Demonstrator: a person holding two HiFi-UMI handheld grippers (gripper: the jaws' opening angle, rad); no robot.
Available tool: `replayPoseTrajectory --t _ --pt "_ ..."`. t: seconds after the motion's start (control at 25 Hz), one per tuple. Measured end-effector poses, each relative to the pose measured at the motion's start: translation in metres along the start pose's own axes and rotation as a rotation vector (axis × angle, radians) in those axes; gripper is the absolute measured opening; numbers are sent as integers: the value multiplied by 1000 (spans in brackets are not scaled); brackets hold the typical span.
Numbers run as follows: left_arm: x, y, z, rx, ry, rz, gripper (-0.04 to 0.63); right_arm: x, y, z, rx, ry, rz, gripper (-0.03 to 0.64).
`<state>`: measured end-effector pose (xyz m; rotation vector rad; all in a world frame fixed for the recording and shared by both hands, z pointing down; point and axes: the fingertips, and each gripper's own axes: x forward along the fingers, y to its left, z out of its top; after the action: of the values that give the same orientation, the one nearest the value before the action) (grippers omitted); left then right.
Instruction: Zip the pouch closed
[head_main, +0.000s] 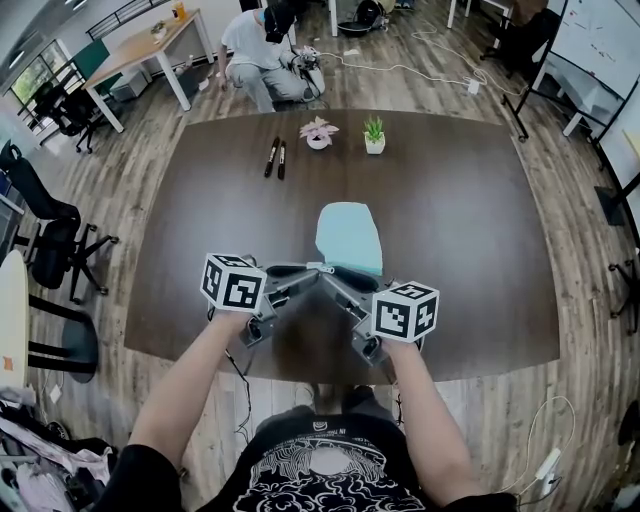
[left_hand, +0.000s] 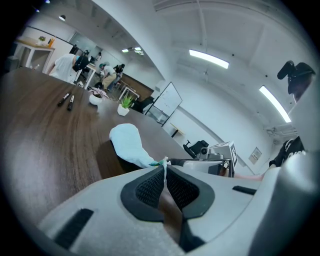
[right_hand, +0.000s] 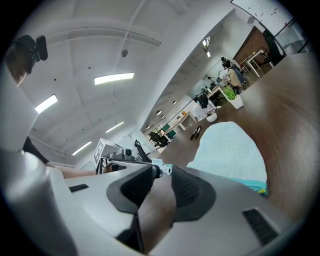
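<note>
**Position of work.** The light-blue pouch (head_main: 349, 235) lies flat on the counter (head_main: 470, 220). Its long axis runs 6 to 12 o'clock in the head view, and its near end is directly at the two claws. Both claws meet at that end's 9 o'clock corner.

**Left claw** (head_main: 308, 269). Closed, pinching a thin fabric tab (left_hand: 163, 162) at the pouch's corner. The pads are together, with the strip standing up between them.

**Right claw** (head_main: 338, 274). The jaws are narrowly apart, with the small white zipper pull (right_hand: 163, 170) lying between their tips. No firm clamp on it is evident.

**Governing relation.** A darker teal band, judged to be the zip line, runs along the near end from the claws toward 3 o'clock. The pull sits just beside the held tab, so the run ahead appears to lie toward 3 o'clock, on the right claw's side. The left claw would serve as anchor, and the right is the nearer to the pull.

**Differences between views.**
- The head view gives the pouch's lie and both claws converging. The claw bodies cover the tab and the pull.
- The left gripper view alone shows the pinch on the tab.
- The right gripper view alone shows the pull and the gap between the pads. It also shows the teal band leaving at 4 o'clock.
</note>
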<state>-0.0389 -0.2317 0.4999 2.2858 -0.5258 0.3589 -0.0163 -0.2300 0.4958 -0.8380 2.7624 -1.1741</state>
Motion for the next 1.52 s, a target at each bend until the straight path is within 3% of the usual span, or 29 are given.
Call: replayPoseTrajectory --t 0.24,0.56,0.84,1.24,1.52 --pt "-1 1 -1 6 10 2 23 4 9 0 -15 16 41 86" --pt "4 0 -3 24 17 12 23 3 -4 -3 -28 12 -51 5" --pt "5 2 0 22 3 36 23 3 -6 0 -46 3 -89 3" --pt "5 5 -4 -112 -111 144 23 4 -8 -4 -138 38 -176 3" --pt "2 4 -5 -101 -108 144 23 3 -7 -5 -167 55 -174 3"
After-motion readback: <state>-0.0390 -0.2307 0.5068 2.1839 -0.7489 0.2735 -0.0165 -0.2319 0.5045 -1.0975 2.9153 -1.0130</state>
